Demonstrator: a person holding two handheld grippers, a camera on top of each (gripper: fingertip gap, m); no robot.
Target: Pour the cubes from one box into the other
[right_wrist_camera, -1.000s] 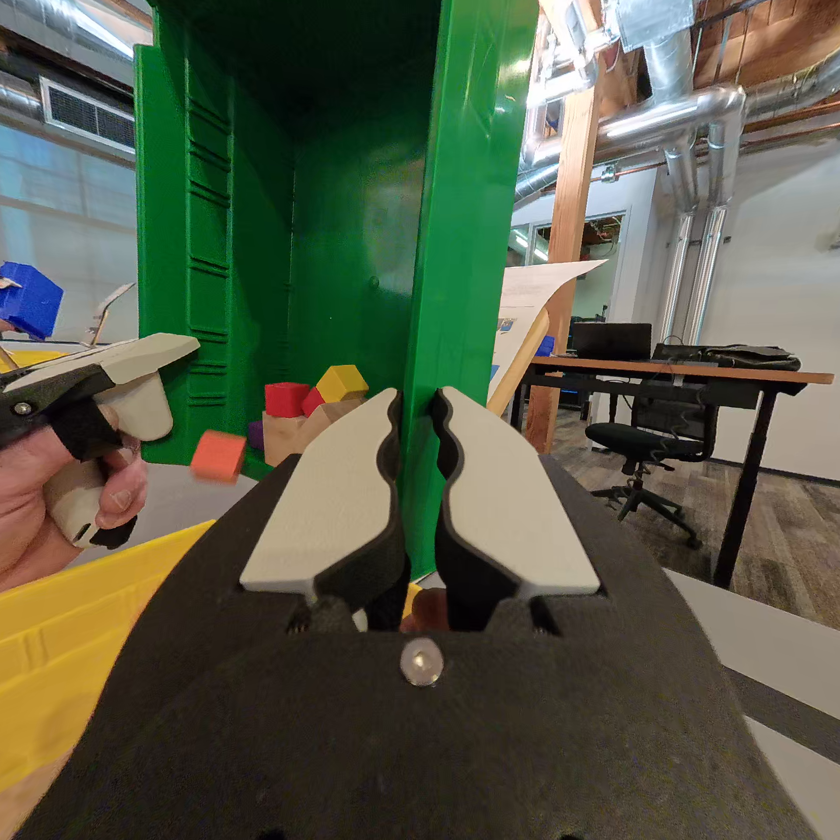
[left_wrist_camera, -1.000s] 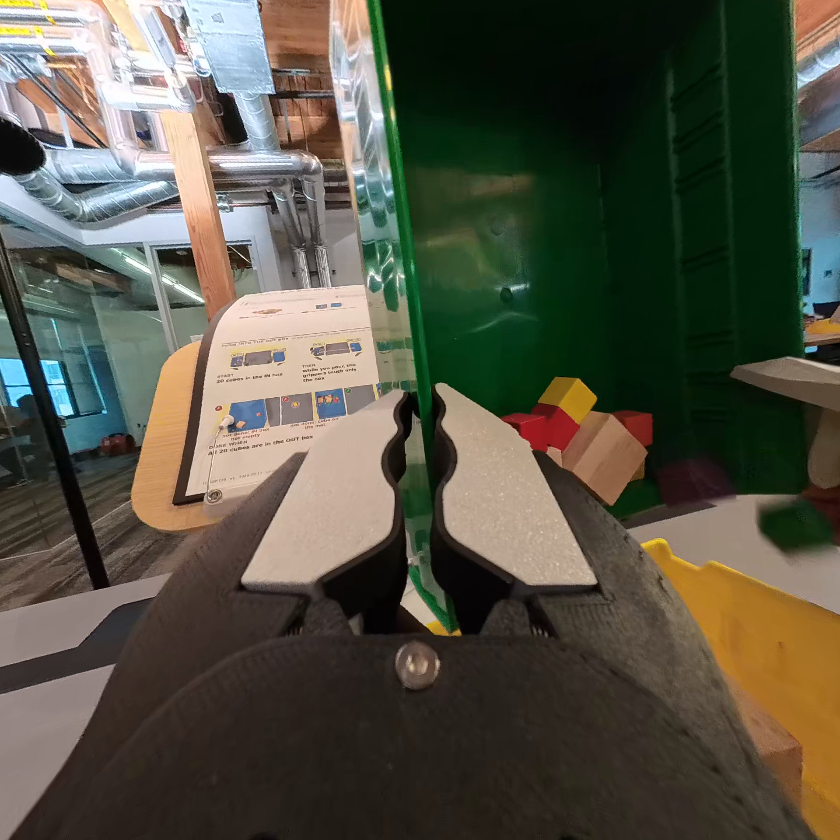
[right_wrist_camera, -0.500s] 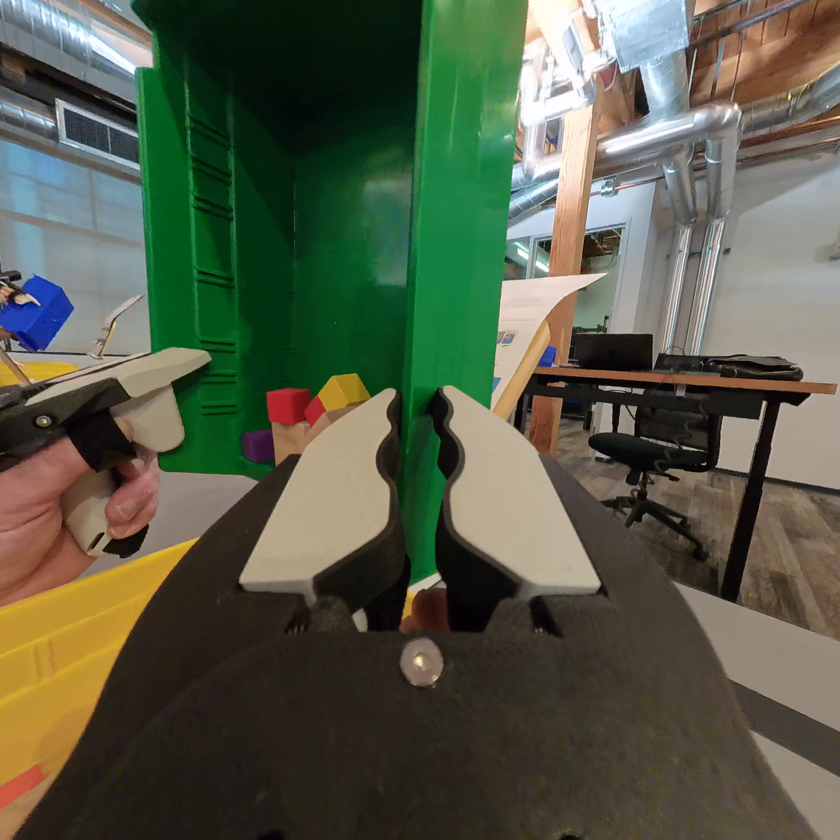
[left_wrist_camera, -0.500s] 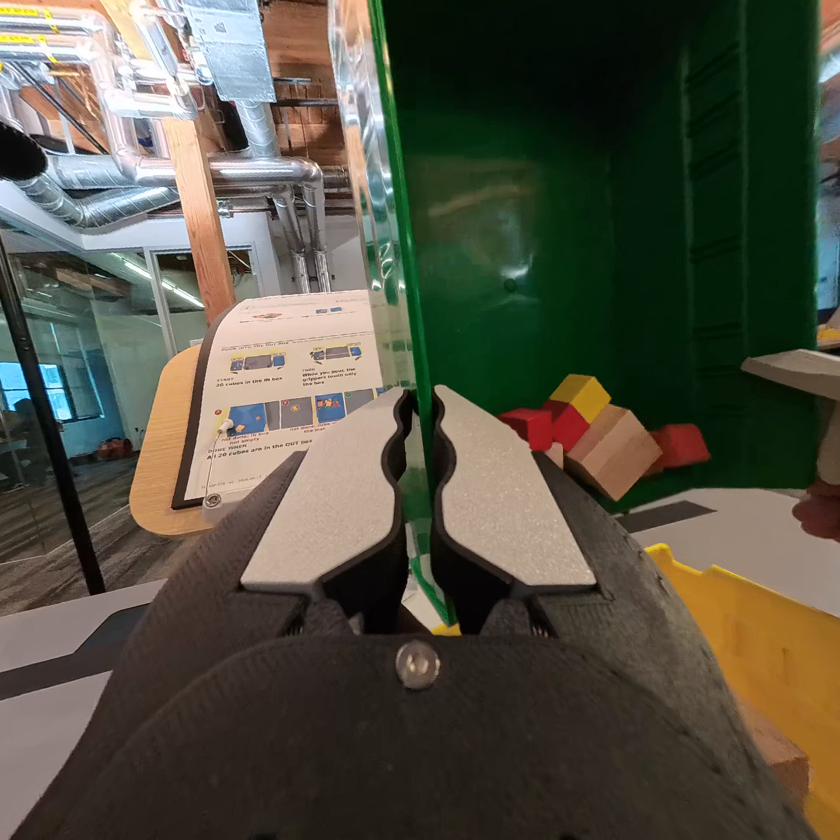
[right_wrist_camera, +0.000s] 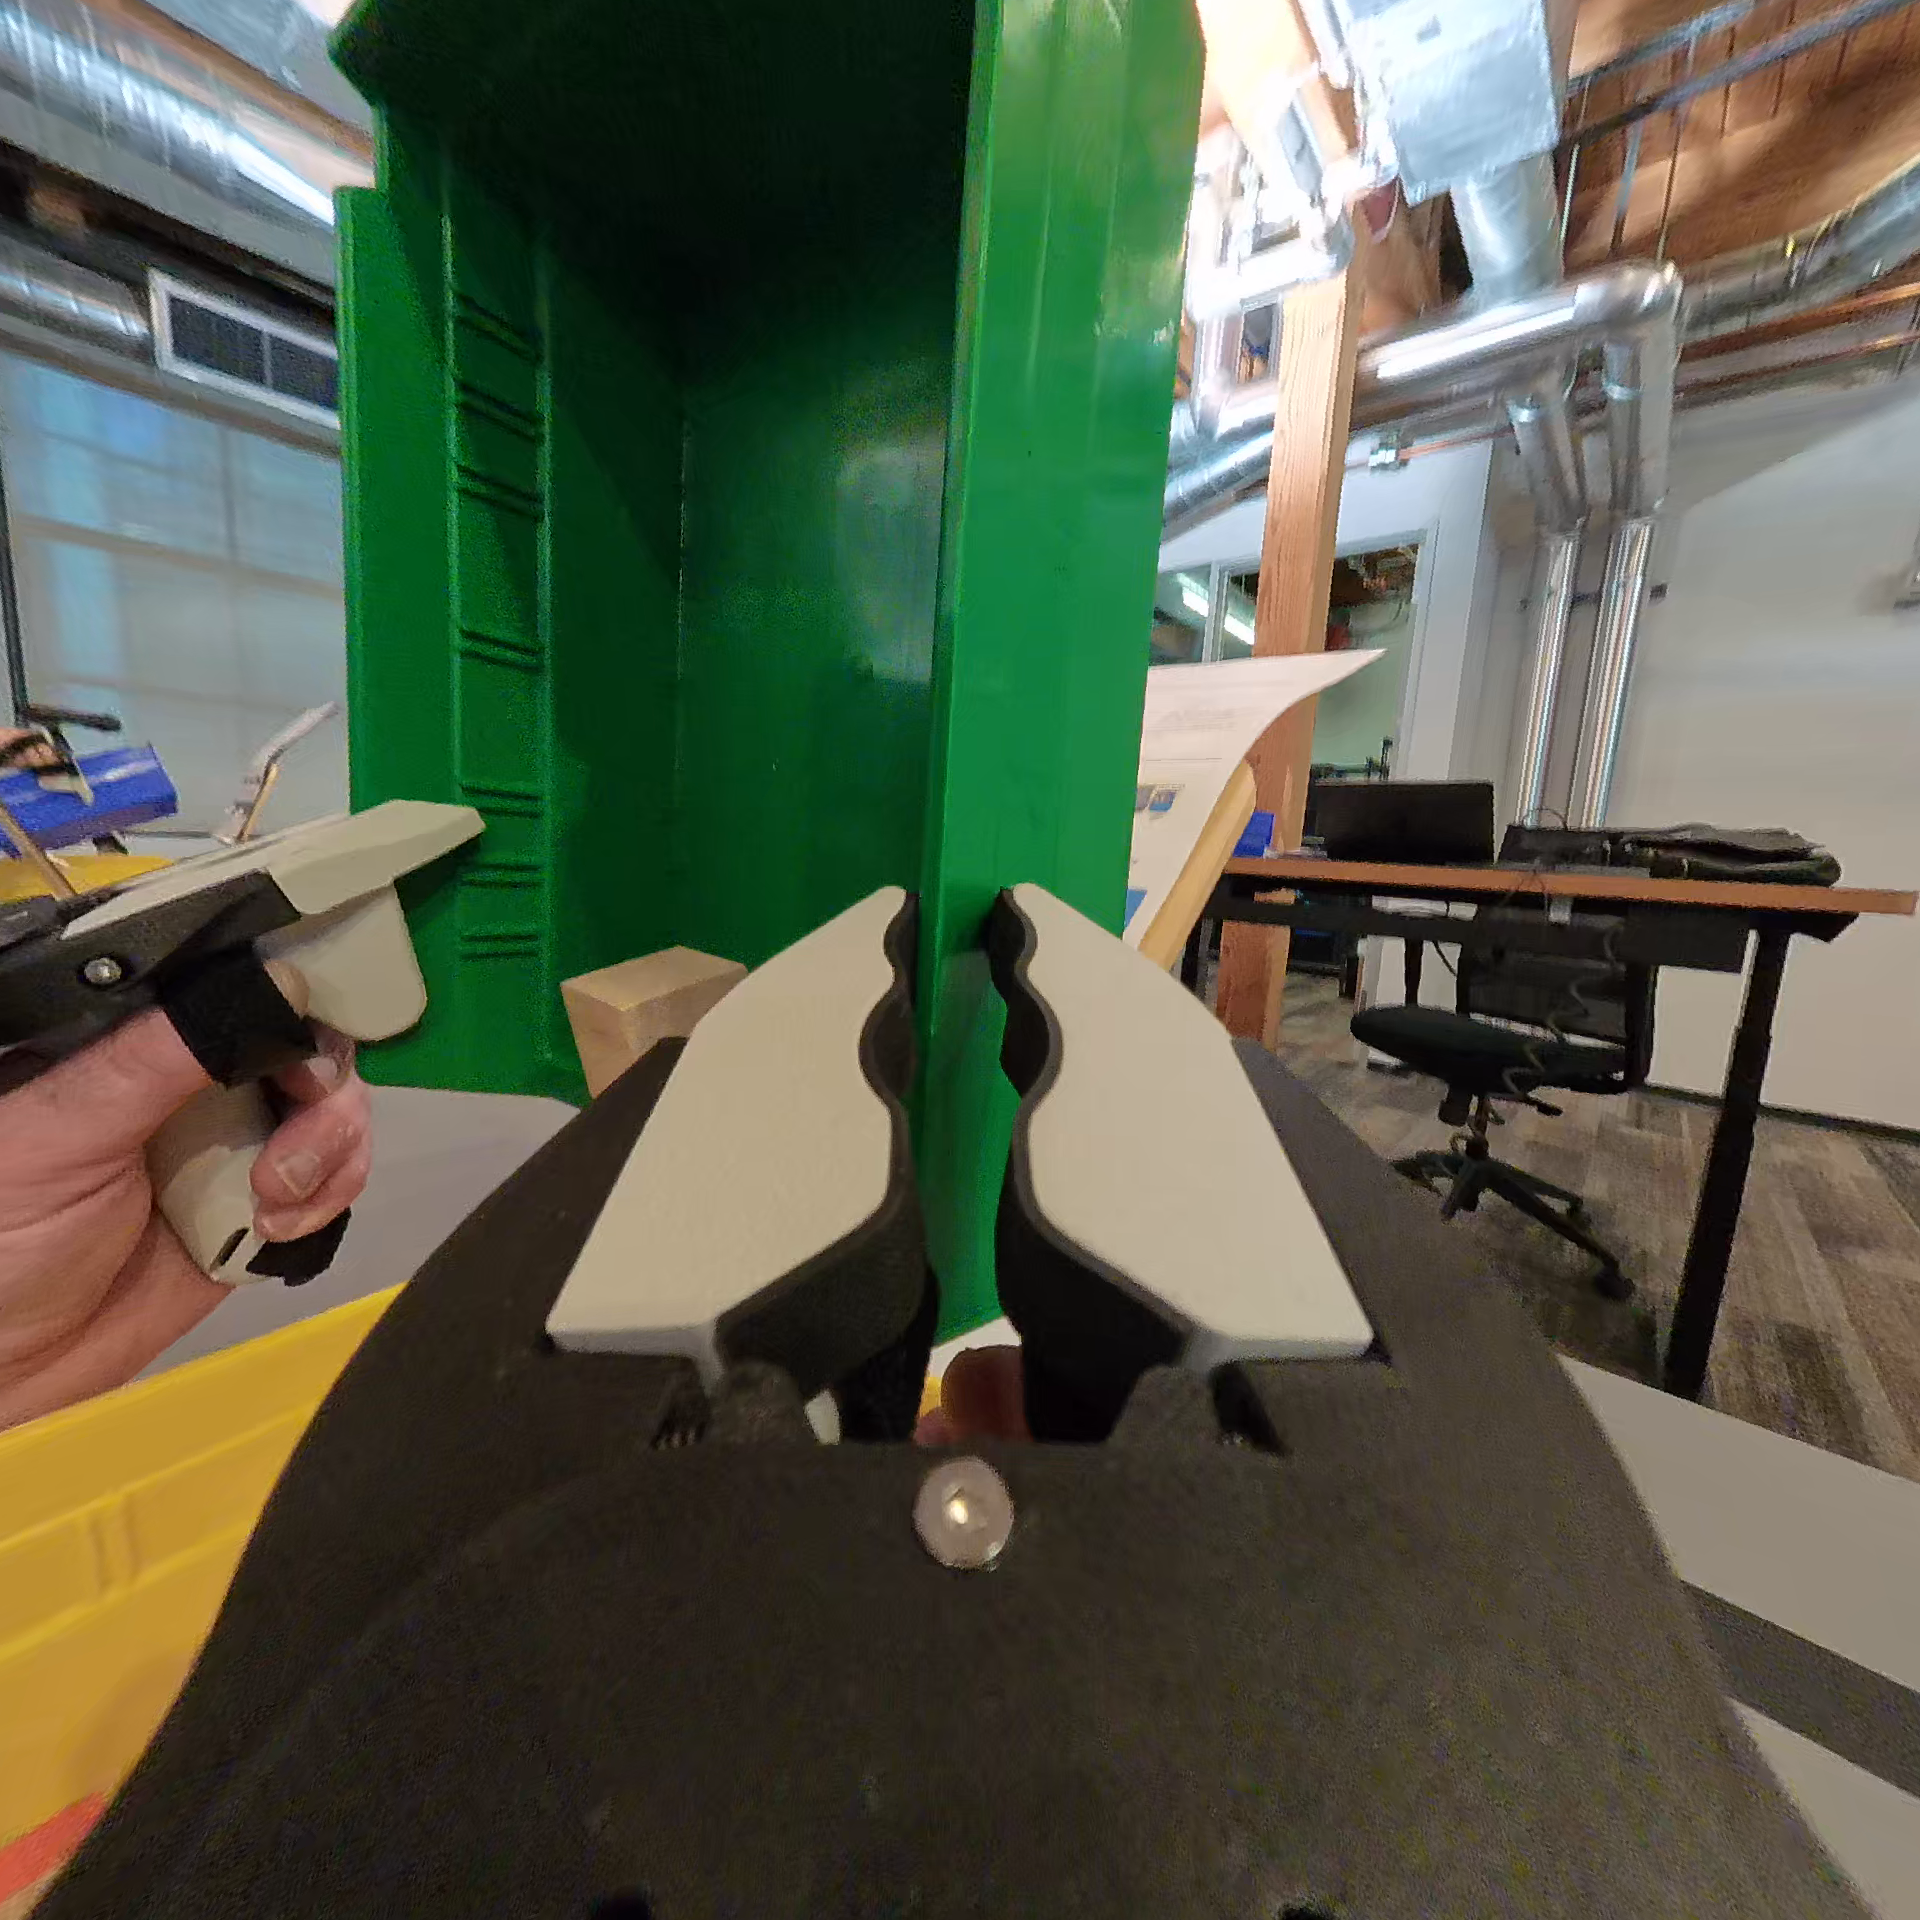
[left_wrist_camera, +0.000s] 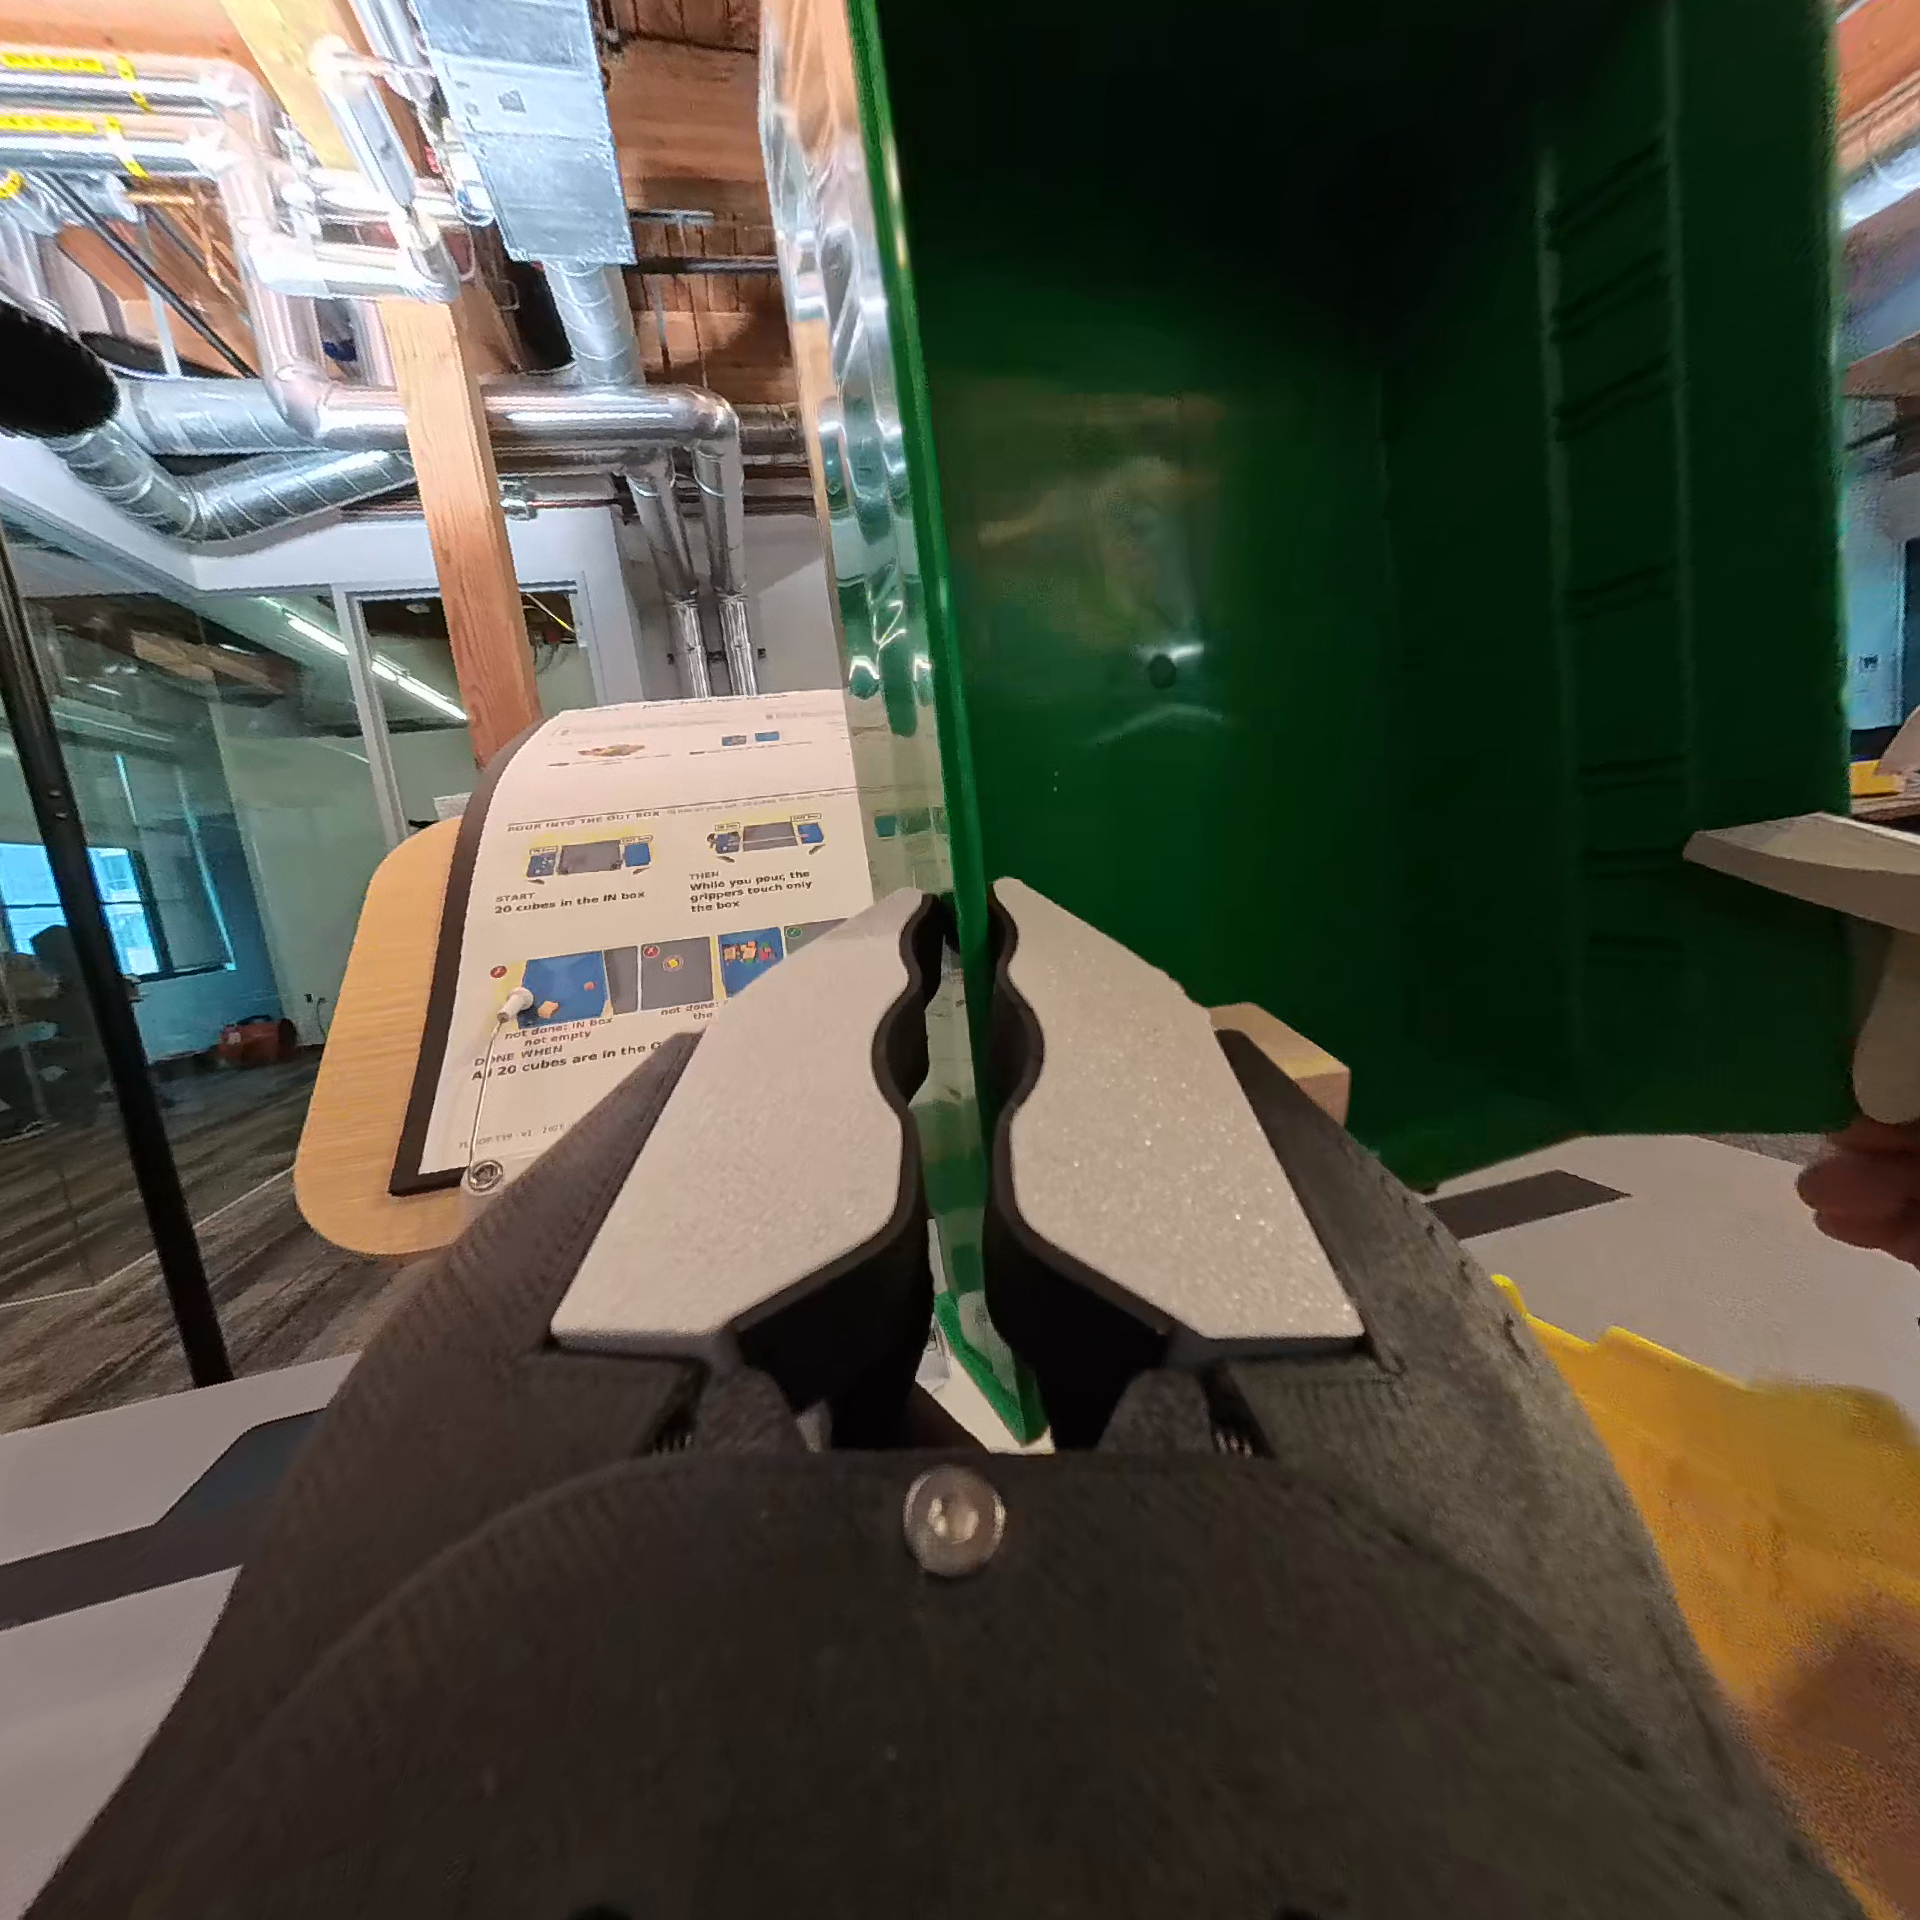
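The green box (left_wrist_camera: pixel 1299 623) is tipped up steeply on end, its open side facing me, above the yellow box (left_wrist_camera: pixel 1714 1558). My left gripper (left_wrist_camera: pixel 966 914) is shut on one green side wall. My right gripper (right_wrist_camera: pixel 951 909) is shut on the opposite wall of the green box (right_wrist_camera: pixel 810 520). One plain wooden cube (right_wrist_camera: pixel 644 1003) still lies at the low end of the green box; it also shows in the left wrist view (left_wrist_camera: pixel 1283 1055). The yellow box (right_wrist_camera: pixel 135 1558) sits below, with an orange cube (right_wrist_camera: pixel 47 1844) at its bottom edge. The left gripper also shows in the right wrist view (right_wrist_camera: pixel 260 904), held by a hand.
The grey table (right_wrist_camera: pixel 1766 1517) with a dark stripe lies below. An instruction sheet on a wooden board (left_wrist_camera: pixel 623 935) stands behind on the left. A desk and office chair (right_wrist_camera: pixel 1507 1049) stand beyond the table's right edge.
The red, yellow and purple cubes have slid out of the green box; only one wooden cube is left at its low end. The box has tipped slightly steeper.
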